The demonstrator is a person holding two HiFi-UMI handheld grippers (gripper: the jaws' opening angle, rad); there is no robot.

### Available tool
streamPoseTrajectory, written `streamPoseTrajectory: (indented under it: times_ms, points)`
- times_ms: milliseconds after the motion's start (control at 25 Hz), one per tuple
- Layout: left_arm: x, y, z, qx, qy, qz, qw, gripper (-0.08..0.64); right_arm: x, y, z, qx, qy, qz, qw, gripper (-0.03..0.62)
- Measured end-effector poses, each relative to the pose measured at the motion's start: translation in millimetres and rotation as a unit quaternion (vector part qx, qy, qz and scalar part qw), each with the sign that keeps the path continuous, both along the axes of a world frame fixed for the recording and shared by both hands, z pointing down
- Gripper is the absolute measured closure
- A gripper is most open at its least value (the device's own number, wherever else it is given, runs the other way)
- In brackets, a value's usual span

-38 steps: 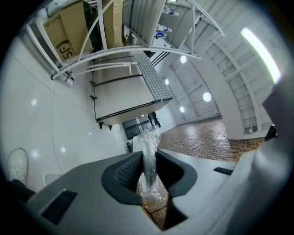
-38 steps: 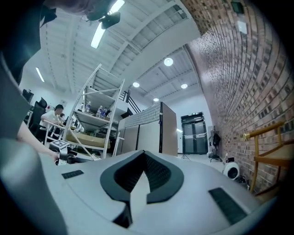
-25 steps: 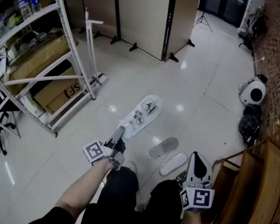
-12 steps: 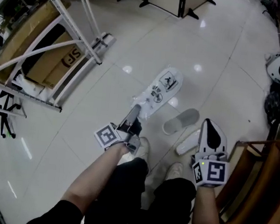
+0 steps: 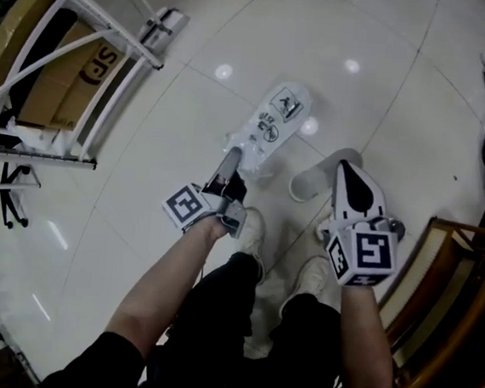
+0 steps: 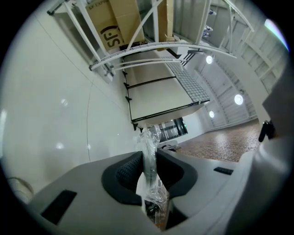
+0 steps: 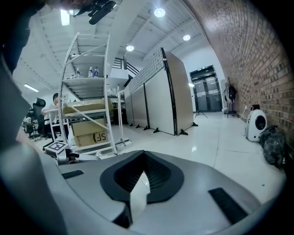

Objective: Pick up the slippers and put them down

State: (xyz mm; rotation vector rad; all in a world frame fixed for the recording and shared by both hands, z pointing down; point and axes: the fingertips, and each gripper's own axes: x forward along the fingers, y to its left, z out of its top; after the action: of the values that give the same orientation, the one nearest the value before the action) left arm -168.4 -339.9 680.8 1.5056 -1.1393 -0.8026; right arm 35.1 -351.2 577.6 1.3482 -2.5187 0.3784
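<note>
In the head view, the left tool (image 5: 231,158) is pinching one end of a clear plastic bag (image 5: 271,123) with white contents and printed pictograms. The bag is stretching away from it over the pale tiled floor (image 5: 141,188); whether it is touching the tiles is unclear. The right tool (image 5: 345,169) is hovering with its jaws pressed together, its tip overlapping a grey slipper (image 5: 311,185) that is lying on the floor just beside the bag. In the left gripper view, the left tool (image 6: 147,160) is clenching crinkled bag (image 6: 149,142) plastic between its pads, and a white rack (image 6: 151,46) is standing beyond. In the right gripper view, the right tool (image 7: 142,172) is showing closed jaws with nothing between them, facing the rack (image 7: 92,92).
</note>
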Motion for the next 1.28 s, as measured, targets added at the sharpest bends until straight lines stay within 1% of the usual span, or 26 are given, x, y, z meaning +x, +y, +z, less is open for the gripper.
streamPoseTrajectory:
  times_ms: [120,240,360,440,560,720,840,960,1040,1080,1120,1160,1200,1240,1280]
  points:
    - [2,-10,32,-0.008,0.002,-0.001,1.0,0.483,-10,-14,41,-0.036,0.004,-0.009,0.999,0.584]
    - [4,-16,65,-0.022,0.012,-0.009,0.9997,0.483,-17,-21,84,-0.084,0.013,-0.002,0.996,0.584]
    - [4,-21,101,-0.046,0.022,-0.021,0.9985,0.483,-26,-19,123,-0.134,0.003,0.0,0.991,0.584]
    - [0,-23,126,-0.062,0.026,-0.029,0.9973,0.482,-32,-9,142,-0.155,0.003,-0.01,0.988,0.584]
    - [-4,-23,157,-0.075,0.03,-0.037,0.9961,0.48,-42,8,165,-0.174,0.015,-0.032,0.984,0.584]
    - [-2,-15,182,-0.106,0.042,-0.042,0.9926,0.48,-52,11,178,-0.191,0.015,-0.039,0.981,0.584]
    - [-4,-7,201,-0.138,0.032,-0.041,0.9891,0.477,-57,10,184,-0.201,0.005,-0.041,0.979,0.584]
    - [-5,-3,223,-0.158,0.027,-0.049,0.986,0.477,-54,12,189,-0.203,-0.004,-0.044,0.978,0.584]
    - [-5,2,240,-0.186,0.022,-0.055,0.9807,0.477,-49,11,192,-0.205,-0.007,-0.043,0.978,0.584]
    - [-3,4,247,-0.201,0.02,-0.054,0.9779,0.455,-46,11,193,-0.206,-0.008,-0.043,0.978,0.584]
    - [1,7,255,-0.217,0.014,-0.048,0.9749,0.403,-44,10,195,-0.206,-0.007,-0.042,0.978,0.584]
    - [6,10,263,-0.237,0.0,-0.033,0.9708,0.316,-43,10,197,-0.208,-0.007,-0.042,0.977,0.584]
    - [12,16,272,-0.263,-0.024,-0.013,0.9644,0.256,-42,11,200,-0.21,-0.008,-0.041,0.977,0.584]
    - [16,24,281,-0.293,-0.061,0.011,0.9541,0.241,-42,12,202,-0.212,-0.01,-0.04,0.976,0.584]
    - [19,33,289,-0.324,-0.11,0.036,0.939,0.241,-41,13,203,-0.213,-0.012,-0.04,0.976,0.584]
